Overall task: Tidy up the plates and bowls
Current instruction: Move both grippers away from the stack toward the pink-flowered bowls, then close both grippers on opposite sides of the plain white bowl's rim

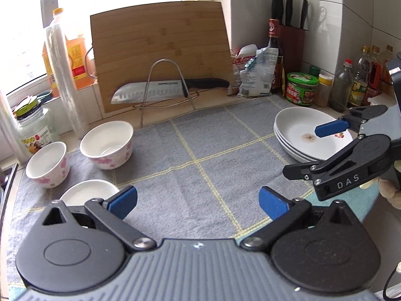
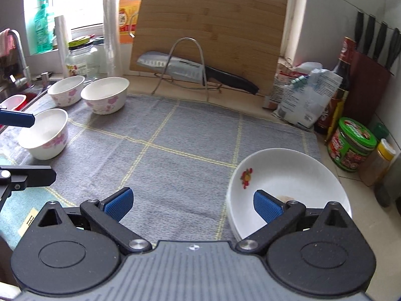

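Note:
A stack of white plates (image 1: 298, 130) (image 2: 288, 175) sits at the right of a grey checked mat (image 1: 200, 155) (image 2: 175, 145). Three white bowls with pink flowers stand at the left: a far one (image 1: 107, 143) (image 2: 105, 95), a left one (image 1: 47, 163) (image 2: 66, 90), and a near one (image 1: 87, 190) (image 2: 43, 133). My left gripper (image 1: 198, 204) is open and empty above the mat, its left finger by the near bowl. My right gripper (image 2: 193, 204) is open and empty; its right finger hangs over the top plate. It also shows in the left wrist view (image 1: 308, 150).
A bamboo cutting board (image 1: 160, 50) (image 2: 210, 30) leans at the back behind a wire rack holding a knife (image 1: 155, 90) (image 2: 190, 70). Bottles, jars and a knife block (image 1: 293, 40) (image 2: 368, 85) crowd the right. A glass jar (image 1: 35, 125) and a sink (image 2: 15, 97) are at the left.

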